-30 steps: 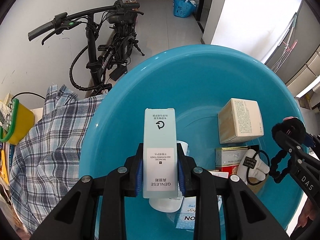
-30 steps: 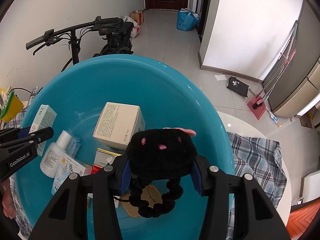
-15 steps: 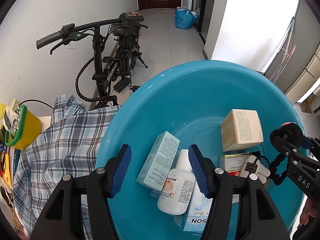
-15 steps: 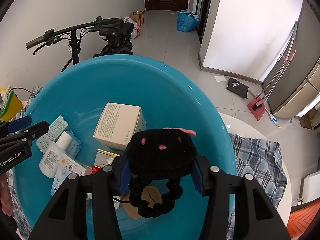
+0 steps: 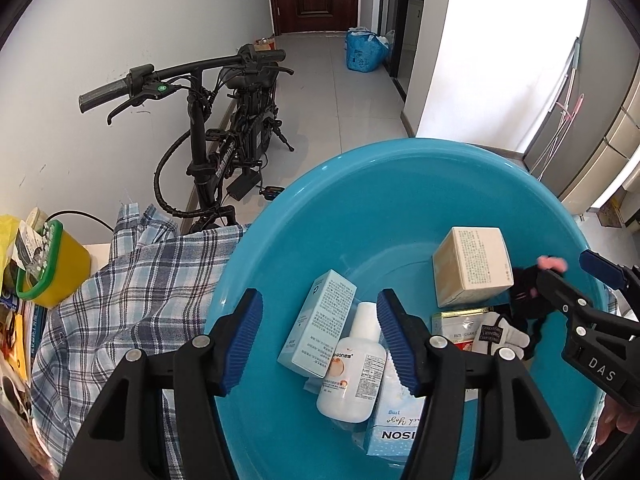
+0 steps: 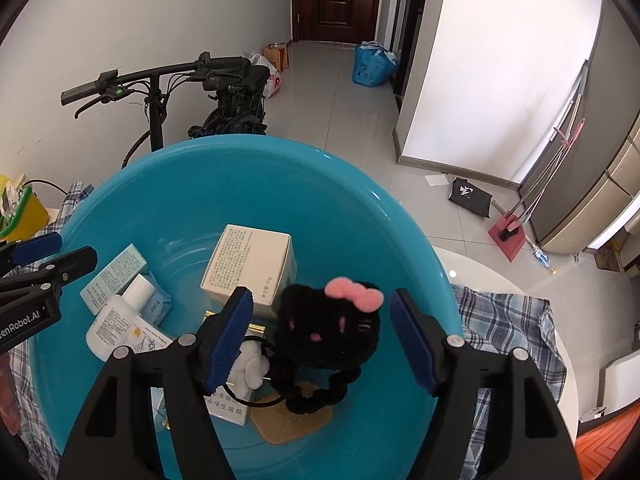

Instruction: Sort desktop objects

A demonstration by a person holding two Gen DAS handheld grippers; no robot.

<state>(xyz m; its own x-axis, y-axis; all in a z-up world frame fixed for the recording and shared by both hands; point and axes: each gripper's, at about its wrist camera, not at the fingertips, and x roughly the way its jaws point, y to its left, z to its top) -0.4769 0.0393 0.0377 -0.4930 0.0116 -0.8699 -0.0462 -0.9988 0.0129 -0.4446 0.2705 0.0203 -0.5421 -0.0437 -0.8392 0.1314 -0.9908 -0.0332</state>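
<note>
With both jaws spread wide, my right hand-held gripper [image 6: 320,334] hangs over the blue basin [image 6: 192,184], the black plush hair tie [image 6: 330,332] sitting loose between the pads, touching neither as far as I can tell; it rests on the pile so it lands with the other small things. My left hand-held gripper [image 5: 320,340] is equally apart and empty above the pale blue toner box [image 5: 318,324], which leans beside the white lotion bottle [image 5: 352,372]. Further in lies the cream carton [image 5: 472,266]. Everything sits inside the basin because that is where I gather the sorted items; it stands on the plaid cloth [image 5: 132,280] over the worktop.
</note>
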